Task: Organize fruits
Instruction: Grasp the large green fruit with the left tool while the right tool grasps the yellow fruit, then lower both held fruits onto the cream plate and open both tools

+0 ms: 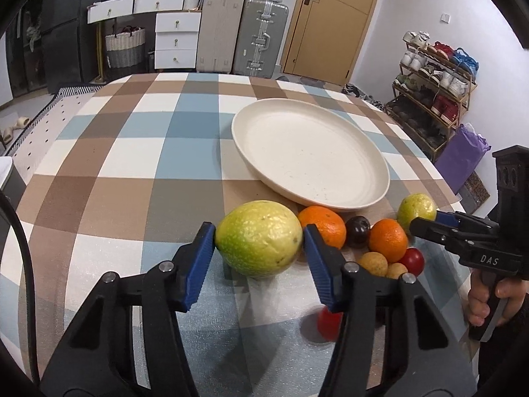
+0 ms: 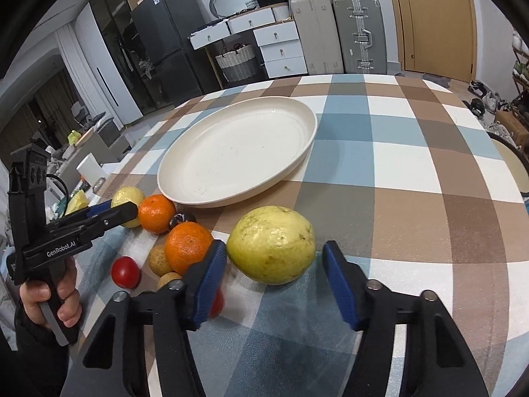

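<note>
Left gripper (image 1: 259,240) clamps one guava (image 1: 259,238) on the tabletop (image 1: 132,165); the right wrist view shows right gripper (image 2: 274,258) released, apparently straddling another guava (image 2: 272,244) untouched.

Matt cream plate (image 1: 330,195), woven checked tablecloth (image 1: 132,198), pebbly-skinned guava (image 1: 259,238), ribbed blue gripper pads (image 1: 198,264)

**A:** Plate (image 1: 307,152) on the table (image 1: 132,165), far side, right of centre!

**B:** And just before it, a row: left guava (image 1: 259,248), left orange (image 1: 322,225), plum (image 1: 357,228), right orange (image 1: 387,240), right guava (image 1: 416,207).

**A:** Nearer still, two longans (image 1: 373,263) and a tomato (image 1: 412,261), right before the right orange.

**B:** Left gripper (image 1: 259,231) against both sides of the left guava. Right gripper (image 2: 274,248) astride the right guava, gap on one side.

**A:** Second tomato (image 1: 329,322), half hidden behind the left gripper!
</note>
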### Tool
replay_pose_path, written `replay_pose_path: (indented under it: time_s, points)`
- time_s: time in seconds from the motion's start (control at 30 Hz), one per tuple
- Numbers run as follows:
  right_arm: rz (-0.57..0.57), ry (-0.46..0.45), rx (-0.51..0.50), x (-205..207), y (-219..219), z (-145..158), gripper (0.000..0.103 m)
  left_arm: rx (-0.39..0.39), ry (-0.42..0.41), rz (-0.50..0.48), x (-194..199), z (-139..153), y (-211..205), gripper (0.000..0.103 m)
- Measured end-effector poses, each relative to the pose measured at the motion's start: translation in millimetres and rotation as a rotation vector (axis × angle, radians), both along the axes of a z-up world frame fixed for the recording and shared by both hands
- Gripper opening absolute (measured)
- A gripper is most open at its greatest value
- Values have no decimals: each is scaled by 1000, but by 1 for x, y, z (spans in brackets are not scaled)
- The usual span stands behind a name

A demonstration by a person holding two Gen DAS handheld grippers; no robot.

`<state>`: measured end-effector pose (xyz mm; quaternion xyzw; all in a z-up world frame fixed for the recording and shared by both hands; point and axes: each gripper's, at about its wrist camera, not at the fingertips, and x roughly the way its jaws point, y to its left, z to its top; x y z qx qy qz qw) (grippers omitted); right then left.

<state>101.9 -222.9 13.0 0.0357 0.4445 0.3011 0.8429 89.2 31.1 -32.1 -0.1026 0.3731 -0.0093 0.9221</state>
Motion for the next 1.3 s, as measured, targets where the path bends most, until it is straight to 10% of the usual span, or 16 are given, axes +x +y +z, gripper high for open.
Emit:
replay_pose_path:
  time_s: [1.3]
  points:
    - [13, -179, 70, 14, 31, 49, 53, 49, -88, -74, 45, 31, -39, 52]
